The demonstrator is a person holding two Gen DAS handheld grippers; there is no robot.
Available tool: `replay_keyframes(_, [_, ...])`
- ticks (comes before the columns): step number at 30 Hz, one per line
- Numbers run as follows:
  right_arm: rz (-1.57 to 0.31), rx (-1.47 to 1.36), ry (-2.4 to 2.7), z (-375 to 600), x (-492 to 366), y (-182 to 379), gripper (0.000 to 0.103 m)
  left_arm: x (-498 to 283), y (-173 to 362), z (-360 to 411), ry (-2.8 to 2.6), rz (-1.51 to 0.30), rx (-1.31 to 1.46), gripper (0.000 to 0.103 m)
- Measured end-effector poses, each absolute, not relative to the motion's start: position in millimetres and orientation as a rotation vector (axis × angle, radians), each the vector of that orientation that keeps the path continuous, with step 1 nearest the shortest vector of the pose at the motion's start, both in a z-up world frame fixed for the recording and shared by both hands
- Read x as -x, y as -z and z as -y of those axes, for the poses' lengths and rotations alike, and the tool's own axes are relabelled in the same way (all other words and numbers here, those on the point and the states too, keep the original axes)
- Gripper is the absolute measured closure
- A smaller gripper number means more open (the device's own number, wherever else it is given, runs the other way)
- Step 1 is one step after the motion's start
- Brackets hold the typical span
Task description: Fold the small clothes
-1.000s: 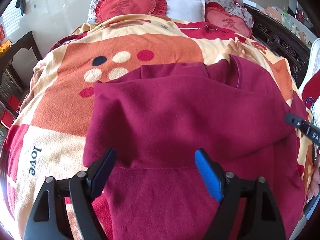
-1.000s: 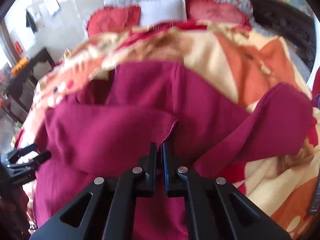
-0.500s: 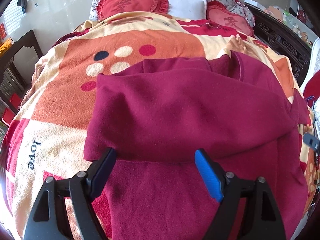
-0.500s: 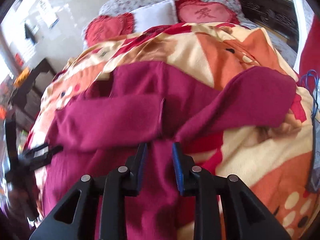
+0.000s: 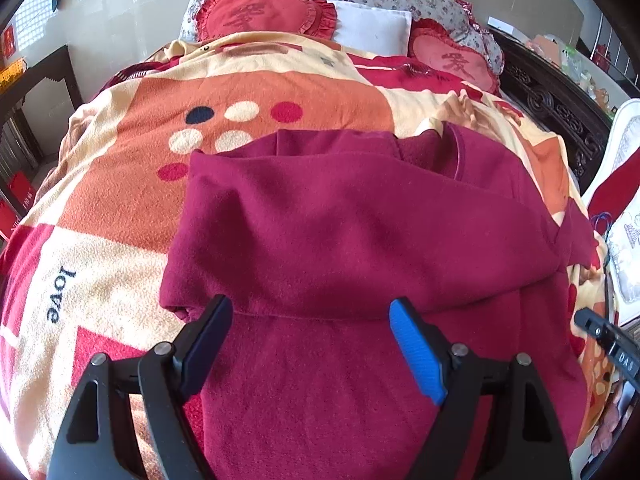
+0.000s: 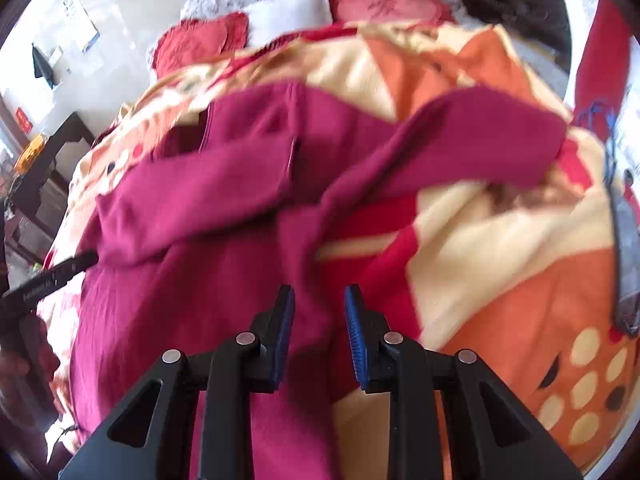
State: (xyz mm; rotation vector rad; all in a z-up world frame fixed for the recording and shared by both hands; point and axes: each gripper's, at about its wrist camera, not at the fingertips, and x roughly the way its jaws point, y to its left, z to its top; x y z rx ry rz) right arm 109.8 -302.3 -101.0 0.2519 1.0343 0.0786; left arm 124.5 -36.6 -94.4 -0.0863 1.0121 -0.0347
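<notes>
We have the maroon sweater lying flat on the patterned blanket, roughly centre of the bed, neckline toward the pillows. One sleeve is folded across the chest; its cuff ends near the sweater's midline. The other sleeve sticks out sideways onto the blanket, unfolded. Left gripper sits over the lower body of the sweater, jaws spread wide, nothing between them, with the folded sleeve's lower edge running just past the fingertips. Right gripper is over the sweater's side edge where the unfolded sleeve joins the body, jaws parted with a moderate gap; maroon fabric shows through that gap, but we see no pinch, so we read it as released (this view is motion-blurred, so fine contact is hard to judge). Each camera catches the tip of the other gripper at its frame edge: right one low right in the left view, left one at mid left in the right view. At the head of the bed: two red heart cushions with a white pillow between them. Dark carved bed frame along the right side.
</notes>
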Motion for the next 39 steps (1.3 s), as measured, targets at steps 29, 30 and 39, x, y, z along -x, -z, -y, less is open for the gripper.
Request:
replay_keyframes(29, [-1.038, -0.262, -0.075, 263, -210, 128, 0.092, -169, 134, 66, 0.028, -1.061, 0.018, 0.014])
replay_keyframes(30, [-1.031, -0.261, -0.075, 263, -208, 125, 0.092, -169, 135, 67, 0.028, -1.061, 0.017, 0.014])
replay_keyframes(39, [-0.938, -0.251, -0.146, 252, -182, 91, 0.092, -164, 127, 66, 0.027, -1.079, 0.008, 0.014])
